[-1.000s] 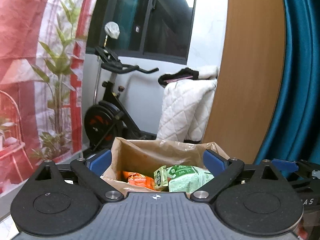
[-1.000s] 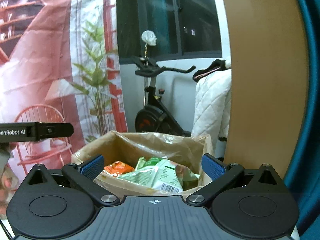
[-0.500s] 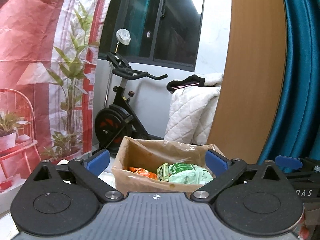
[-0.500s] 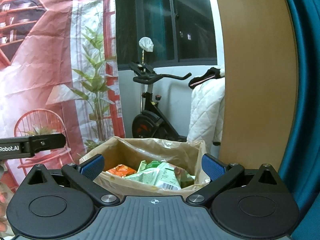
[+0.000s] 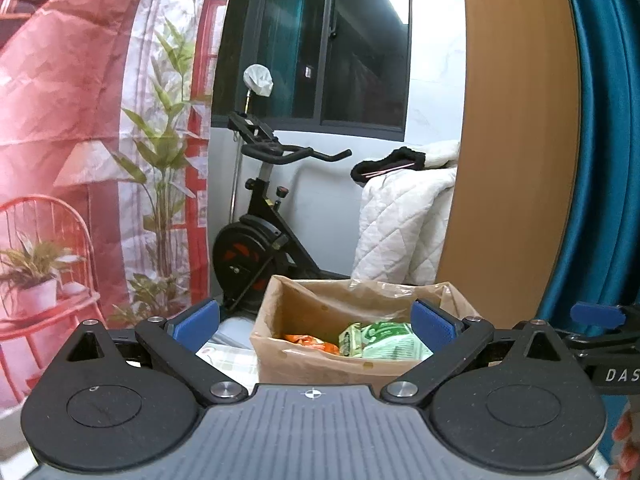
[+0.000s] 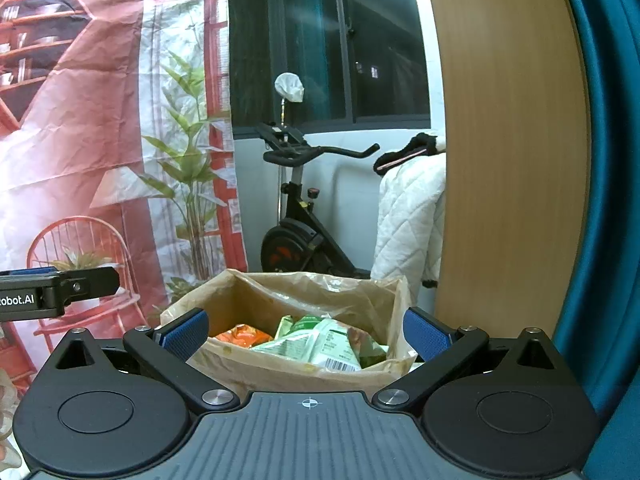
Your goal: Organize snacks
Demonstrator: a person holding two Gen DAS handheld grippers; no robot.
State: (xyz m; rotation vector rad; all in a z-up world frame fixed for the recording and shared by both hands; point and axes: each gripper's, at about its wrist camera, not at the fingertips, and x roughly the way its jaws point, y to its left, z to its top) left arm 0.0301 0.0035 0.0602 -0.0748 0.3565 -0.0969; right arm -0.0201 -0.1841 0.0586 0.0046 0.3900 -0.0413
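A box (image 5: 320, 364) stands ahead of both grippers, with snack packets (image 5: 380, 344) lying inside it; one packet (image 5: 308, 342) lies at the left, the others to its right. Behind the box stands an exercise bike (image 5: 256, 236), and to the bike's right a quilt (image 5: 404, 224) hangs over something hidden. A backdrop (image 5: 100, 140) hangs left of the bike. A panel (image 5: 512, 140) rises right of the box, before the quilt's edge, with a curtain (image 5: 608, 140) further right. The left gripper (image 5: 314, 318) is left of the right gripper (image 6: 306, 326).
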